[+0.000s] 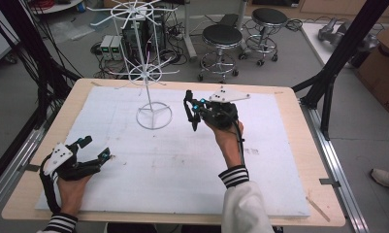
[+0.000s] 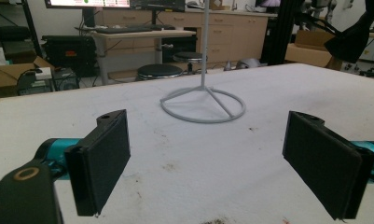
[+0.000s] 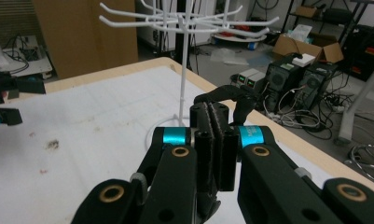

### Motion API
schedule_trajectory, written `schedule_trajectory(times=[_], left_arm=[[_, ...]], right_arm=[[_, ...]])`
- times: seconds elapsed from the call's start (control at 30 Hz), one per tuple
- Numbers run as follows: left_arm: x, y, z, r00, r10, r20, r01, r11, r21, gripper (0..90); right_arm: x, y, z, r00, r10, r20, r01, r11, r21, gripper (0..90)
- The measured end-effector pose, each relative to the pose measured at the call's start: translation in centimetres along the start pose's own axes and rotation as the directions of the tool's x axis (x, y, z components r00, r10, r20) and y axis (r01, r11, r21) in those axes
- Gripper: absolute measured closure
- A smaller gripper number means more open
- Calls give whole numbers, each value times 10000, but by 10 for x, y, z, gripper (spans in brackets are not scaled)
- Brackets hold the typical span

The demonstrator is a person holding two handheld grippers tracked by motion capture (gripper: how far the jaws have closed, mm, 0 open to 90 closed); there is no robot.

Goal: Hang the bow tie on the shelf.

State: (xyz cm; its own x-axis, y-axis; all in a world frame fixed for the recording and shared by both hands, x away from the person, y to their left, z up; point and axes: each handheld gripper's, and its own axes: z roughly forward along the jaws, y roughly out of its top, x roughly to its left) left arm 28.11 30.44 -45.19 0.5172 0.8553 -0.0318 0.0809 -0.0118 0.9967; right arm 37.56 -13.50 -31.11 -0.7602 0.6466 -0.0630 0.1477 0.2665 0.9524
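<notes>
Left gripper (image 1: 94, 148), held in the person's left hand (image 1: 72, 187) at the near left of the counter (image 1: 279, 194), lies low and level; its two black fingers (image 2: 100, 161) stand wide apart with nothing between them. Right gripper (image 1: 191, 114), held in the right hand (image 1: 227, 135), is raised above the counter's middle, forearm in a white sleeve with striped cuff reaching forward; its fingers (image 3: 215, 144) are pressed flat together, pad on pad, empty.
</notes>
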Motion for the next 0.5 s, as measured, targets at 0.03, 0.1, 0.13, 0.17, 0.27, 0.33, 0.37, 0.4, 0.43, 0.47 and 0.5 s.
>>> schedule_trajectory(times=[0.03, 0.1, 0.13, 0.17, 0.27, 0.33, 0.37, 0.4, 0.43, 0.47, 0.5], left_arm=[[0, 0, 0, 10000, -3, 7, 3, 10000, 9, 153], [0, 0, 0, 10000, -2, -1, 2, 10000, 0, 153], [0, 0, 0, 10000, -7, 5, 7, 10000, -4, 152], [0, 0, 0, 10000, -7, 5, 7, 10000, 7, 153], [0, 0, 0, 10000, -7, 2, 7, 10000, 2, 153], [0, 0, 0, 10000, -11, 12, 11, 10000, 17, 153], [0, 0, 0, 10000, -13, -1, 13, 10000, 6, 153], [0, 0, 0, 10000, -12, 5, 12, 10000, 12, 152], [0, 0, 0, 10000, -19, 6, 19, 10000, 19, 153], [0, 0, 0, 10000, -43, 2, 43, 10000, 0, 153], [0, 0, 0, 10000, -48, 5, 48, 10000, 5, 153]], right_arm=[[1, 2, 1, 10000, 39, 3, -39, 10000, -38, 887], [2, 6, 4, 10000, 22, 7, -22, 9999, -120, 887], [3, 8, 5, 10000, 24, -1, -24, 9997, -229, 887], [3, 11, 6, 10000, 57, 12, -56, 9995, -295, 887], [5, 17, 9, 10000, -40, 70, 42, 9993, -384, 887], [6, 20, 11, 10000, 7, 57, -4, 9985, -546, 887], [6, 21, 12, 10000, 23, 41, -21, 9983, -574, 887], [7, 22, 13, 10000, 66, 60, -63, 9985, -536, 887], [7, 22, 14, 10000, 55, 58, -52, 9985, -543, 887], [8, 24, 15, 10000, 42, 52, -39, 9982, -600, 887], [8, 25, 17, 10000, 21, 68, -16, 9980, -630, 887]])
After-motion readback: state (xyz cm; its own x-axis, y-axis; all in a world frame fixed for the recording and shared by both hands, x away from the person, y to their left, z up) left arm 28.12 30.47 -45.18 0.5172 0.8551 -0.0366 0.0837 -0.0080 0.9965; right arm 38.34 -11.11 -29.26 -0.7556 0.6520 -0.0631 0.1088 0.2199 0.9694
